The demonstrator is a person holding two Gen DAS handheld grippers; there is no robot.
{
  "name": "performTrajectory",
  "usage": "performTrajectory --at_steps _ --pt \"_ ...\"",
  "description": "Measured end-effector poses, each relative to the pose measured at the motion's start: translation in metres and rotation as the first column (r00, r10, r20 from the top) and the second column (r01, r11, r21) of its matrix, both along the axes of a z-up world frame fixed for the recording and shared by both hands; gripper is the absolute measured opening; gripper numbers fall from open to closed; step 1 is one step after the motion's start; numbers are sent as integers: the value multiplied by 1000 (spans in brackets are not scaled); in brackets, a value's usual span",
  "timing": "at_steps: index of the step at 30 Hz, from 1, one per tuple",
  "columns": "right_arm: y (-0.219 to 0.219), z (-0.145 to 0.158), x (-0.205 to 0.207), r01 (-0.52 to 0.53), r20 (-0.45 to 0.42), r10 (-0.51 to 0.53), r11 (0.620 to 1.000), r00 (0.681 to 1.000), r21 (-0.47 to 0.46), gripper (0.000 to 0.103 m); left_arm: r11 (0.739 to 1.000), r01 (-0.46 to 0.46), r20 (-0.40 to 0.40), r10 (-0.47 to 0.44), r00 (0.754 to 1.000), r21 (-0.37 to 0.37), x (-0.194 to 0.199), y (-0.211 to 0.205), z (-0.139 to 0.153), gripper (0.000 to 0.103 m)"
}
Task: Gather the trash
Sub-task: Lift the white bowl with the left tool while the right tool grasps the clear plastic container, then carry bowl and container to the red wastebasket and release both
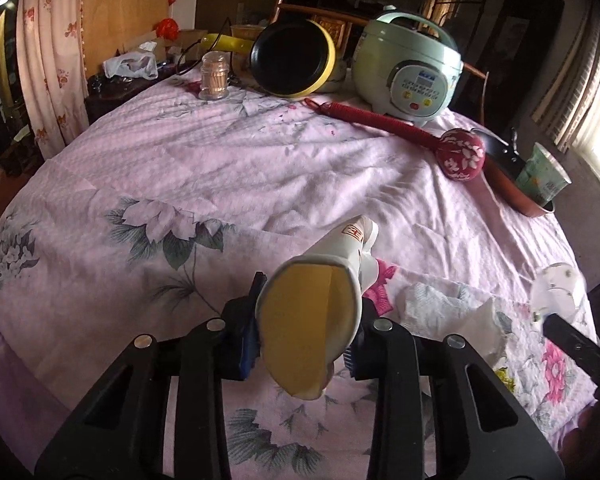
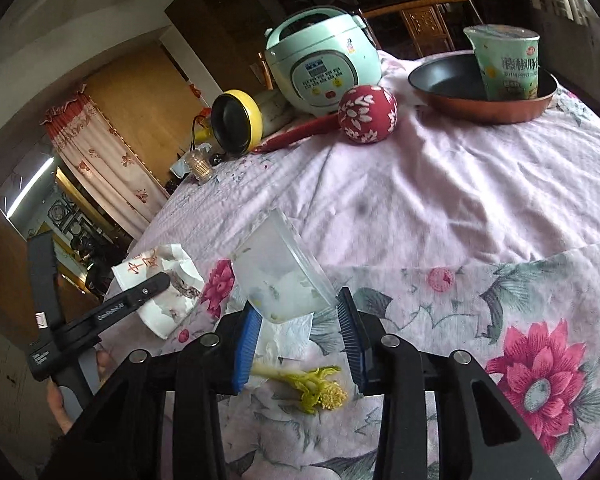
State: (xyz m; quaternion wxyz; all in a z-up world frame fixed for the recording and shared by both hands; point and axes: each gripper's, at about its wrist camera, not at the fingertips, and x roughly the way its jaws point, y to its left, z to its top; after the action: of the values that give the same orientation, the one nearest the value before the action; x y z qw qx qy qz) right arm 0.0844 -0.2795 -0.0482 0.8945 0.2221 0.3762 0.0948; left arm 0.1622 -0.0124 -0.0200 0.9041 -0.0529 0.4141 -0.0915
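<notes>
Two blue-padded fingers of the left gripper [image 1: 305, 344] pinch a white paper bag with a yellow lining [image 1: 311, 320], its mouth toward the lens, above the pink floral cloth [image 1: 220, 160]; crumpled white tissue [image 1: 439, 312] lies just right. From the right wrist, the right gripper [image 2: 300, 332] stands half open, its left pad touching a clear plastic tub [image 2: 280, 276], whether gripped I cannot tell; a yellow-green vegetable scrap [image 2: 311, 388] lies beneath on tissue.

Left gripper [image 1: 305, 334] clamped shut on a paper cup [image 1: 315, 304] — held above the bed. Right gripper [image 2: 300, 338] parted wide, clear container [image 2: 280, 276] between the blue pads [image 2: 246, 344] — grip uncertain.
</notes>
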Motion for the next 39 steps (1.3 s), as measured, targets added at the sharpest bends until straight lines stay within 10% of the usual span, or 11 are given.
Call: performTrajectory --at_steps 25,39 --pt "2 12 -20 -19 68 16 999 998 47 36 993 -114 119 113 986 7 -116 89 48 34" --pt "108 29 -59 -211 142 204 977 969 37 35 883 -470 123 467 876 -1 -235 267 34 34"
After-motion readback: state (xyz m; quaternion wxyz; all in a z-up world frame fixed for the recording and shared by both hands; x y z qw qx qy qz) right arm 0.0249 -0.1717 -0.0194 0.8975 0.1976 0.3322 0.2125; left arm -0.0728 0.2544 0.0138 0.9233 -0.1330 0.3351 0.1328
